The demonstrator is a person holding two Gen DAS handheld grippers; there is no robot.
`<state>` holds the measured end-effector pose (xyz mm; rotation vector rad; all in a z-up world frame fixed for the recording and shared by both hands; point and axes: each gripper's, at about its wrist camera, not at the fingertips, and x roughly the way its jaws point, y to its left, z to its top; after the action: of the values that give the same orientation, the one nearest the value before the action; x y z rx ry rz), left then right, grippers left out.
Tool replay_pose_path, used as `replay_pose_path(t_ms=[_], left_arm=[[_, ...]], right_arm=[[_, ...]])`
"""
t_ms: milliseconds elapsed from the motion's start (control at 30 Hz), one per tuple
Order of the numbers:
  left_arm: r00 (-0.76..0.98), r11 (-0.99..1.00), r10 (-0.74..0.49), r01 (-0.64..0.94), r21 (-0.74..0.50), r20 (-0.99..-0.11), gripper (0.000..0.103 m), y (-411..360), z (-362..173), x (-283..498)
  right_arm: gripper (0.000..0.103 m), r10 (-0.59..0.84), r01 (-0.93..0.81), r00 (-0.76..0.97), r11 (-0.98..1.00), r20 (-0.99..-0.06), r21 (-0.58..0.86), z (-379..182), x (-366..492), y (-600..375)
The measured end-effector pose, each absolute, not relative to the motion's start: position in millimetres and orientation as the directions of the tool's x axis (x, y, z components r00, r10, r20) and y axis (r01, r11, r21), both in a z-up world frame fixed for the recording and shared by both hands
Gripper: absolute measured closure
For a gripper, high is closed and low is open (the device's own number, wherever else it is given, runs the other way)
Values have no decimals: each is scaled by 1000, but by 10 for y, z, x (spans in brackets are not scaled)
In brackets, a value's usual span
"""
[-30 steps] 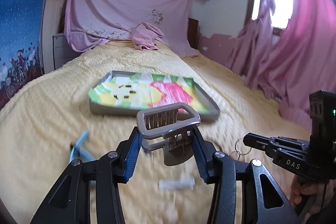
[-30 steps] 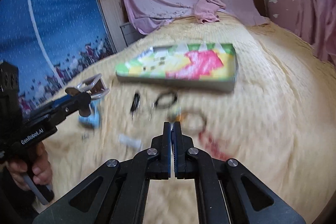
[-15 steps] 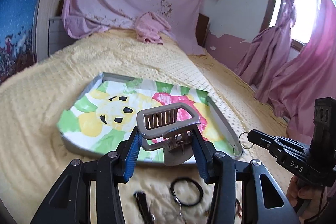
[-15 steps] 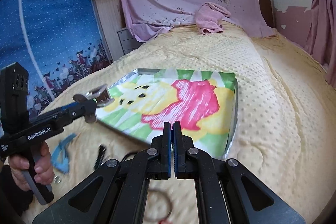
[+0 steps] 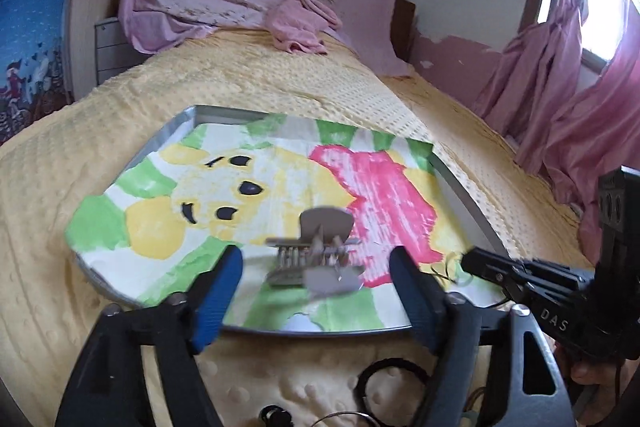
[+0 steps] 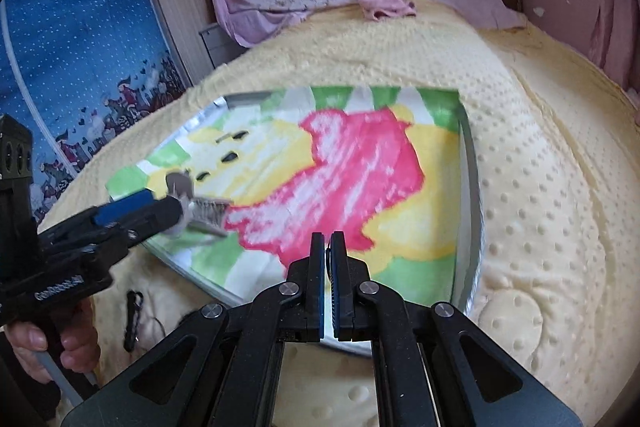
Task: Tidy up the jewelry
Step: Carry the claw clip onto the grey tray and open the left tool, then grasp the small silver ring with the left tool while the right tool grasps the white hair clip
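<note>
A metal tray [image 5: 168,137] lined with a green, yellow and pink cartoon sheet lies on the yellow bedspread; it also shows in the right wrist view [image 6: 470,163]. My left gripper [image 5: 316,275] is open, and a grey claw hair clip [image 5: 320,255] sits blurred between its fingers over the tray's near part; the clip also shows in the right wrist view [image 6: 204,211]. My right gripper [image 6: 328,251] is nearly shut on a thin wire ring [image 5: 448,269], over the tray's near right corner.
A black hair tie [image 5: 394,377] and a small dark clip [image 5: 274,417] lie on the bedspread in front of the tray. A black clip [image 6: 134,319] lies left of the tray. A pink cloth [image 5: 300,23] sits at the bed's far end. Pink curtains [image 5: 580,99] hang on the right.
My left gripper has opened and the grey hair clip has dropped out of its grip onto the tray. Both grippers have moved forward over the tray's near edge.
</note>
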<state>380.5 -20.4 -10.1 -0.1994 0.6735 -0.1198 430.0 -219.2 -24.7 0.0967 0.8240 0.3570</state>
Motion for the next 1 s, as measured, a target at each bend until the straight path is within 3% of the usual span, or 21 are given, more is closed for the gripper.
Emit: replay_pose_path(t_ms=[67,133,200,300,367,633,867,1000], left_arm=[[783,970,-185,47,-240,-594,28,-170,-101,3752],[793,968,-181,37,-250,-582,25,-152,-81,3685],[808,967,-170,26,-255,-563,22,-140,-39,3587],[832,968,-162,30,-249,-531,15,-146,54,3411],[848,972,-150,32,-233,-509,8,-157,133,3278],[885,980,-107,16,-200,-453,4,-84,341,2829],[903,988,-42,-25,-150,-429,3,71,418,2337],[903,984,9,-84,-157,-429,3,259,411,2022]], right_arm=[[93,347,-264,631,937,-694,228,-256,4249,-2257],[64,345,-253,658,938,-669,235,-219,4143,-2330],[55,350,-249,687,937,-637,246,-150,4021,-2395],[54,350,-253,723,936,-596,243,-26,3823,-2440],[44,351,-261,745,936,-567,237,72,3681,-2456],[16,322,-250,833,944,-449,213,420,3052,-2500],[7,333,-270,849,941,-411,204,536,2567,-2467],[6,351,-289,838,935,-418,206,499,2359,-2382]])
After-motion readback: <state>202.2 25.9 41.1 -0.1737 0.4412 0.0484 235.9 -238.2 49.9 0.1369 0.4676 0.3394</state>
